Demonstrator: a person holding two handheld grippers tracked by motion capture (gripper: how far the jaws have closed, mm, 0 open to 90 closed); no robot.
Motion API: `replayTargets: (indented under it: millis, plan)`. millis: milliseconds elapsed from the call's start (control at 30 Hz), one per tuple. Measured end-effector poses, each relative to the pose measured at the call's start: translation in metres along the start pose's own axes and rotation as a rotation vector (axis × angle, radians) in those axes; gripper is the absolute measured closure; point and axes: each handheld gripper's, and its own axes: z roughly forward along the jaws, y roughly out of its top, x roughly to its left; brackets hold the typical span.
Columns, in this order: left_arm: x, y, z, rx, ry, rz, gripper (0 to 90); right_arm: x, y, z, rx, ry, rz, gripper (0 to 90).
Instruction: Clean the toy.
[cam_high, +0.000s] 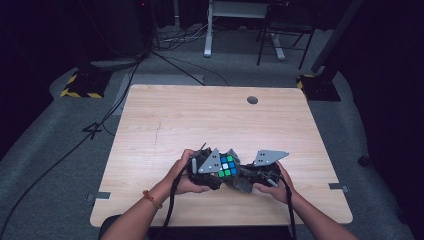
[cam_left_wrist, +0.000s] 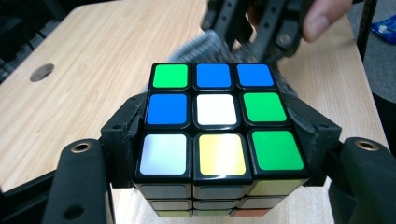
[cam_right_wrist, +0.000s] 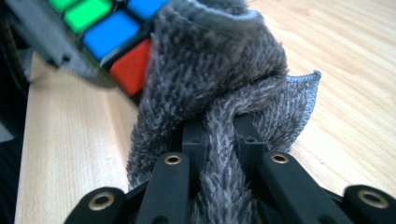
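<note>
My left gripper (cam_left_wrist: 217, 154) clamps the puzzle cube (cam_left_wrist: 217, 121) between its jaws; my right gripper (cam_right_wrist: 224, 135) pinches a grey cloth (cam_right_wrist: 215, 70), pressed against the cube's far side, above the table (cam_high: 165, 120).

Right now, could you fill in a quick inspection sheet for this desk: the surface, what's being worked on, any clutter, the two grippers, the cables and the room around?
Surface: light wooden table, with a round hole near its far edge.
Job's things: a scrambled cube and a grey cloth; the cloth lies against the cube's side.
Clutter: nothing seen on the table.
Grippers: left gripper shut on the cube; right gripper shut on the cloth, a fold pinched between its jaws.
Cables: one black cable trails from each gripper towards the person; more cables run over the floor beyond the table.
Surroundings: dark room, grey floor, a white desk leg and hazard-striped stand bases behind.
</note>
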Motion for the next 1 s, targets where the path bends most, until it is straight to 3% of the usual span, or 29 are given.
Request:
replayTargets:
  millis: [133,233,333,467,533,800,900,1000]
  plan:
    - [0.004,-0.002,-0.003,-0.007,0.015,-0.013,33.1,0.002,0.0,-0.001,0.007,0.023,-0.008,79.6]
    - [0.003,-0.004,0.002,0.03,0.013,-0.002,33.2,0.004,0.002,-0.005,-0.005,0.018,-0.025,79.6]
    - [-0.002,-0.004,0.009,0.056,-0.019,0.017,33.2,0.005,0.007,-0.012,-0.032,-0.007,-0.042,79.6]
    - [-0.01,0.001,0.011,0.04,-0.033,0.042,33.2,0.002,0.007,-0.017,-0.055,-0.023,-0.023,79.6]
    - [-0.009,0.002,0.007,0.014,-0.04,0.032,33.2,0.001,0.006,-0.017,-0.06,-0.018,-0.011,79.6]
    - [0.002,0.0,-0.006,-0.03,0.0,-0.004,33.2,0.0,0.002,-0.007,0.026,-0.003,-0.05,79.4]
    - [0.006,-0.004,-0.01,-0.015,0.037,-0.002,33.2,-0.008,0.0,-0.013,0.029,-0.031,-0.041,79.4]
    - [0.012,-0.01,-0.013,-0.018,0.053,-0.04,33.2,-0.016,-0.003,-0.02,0.06,-0.081,-0.055,79.2]
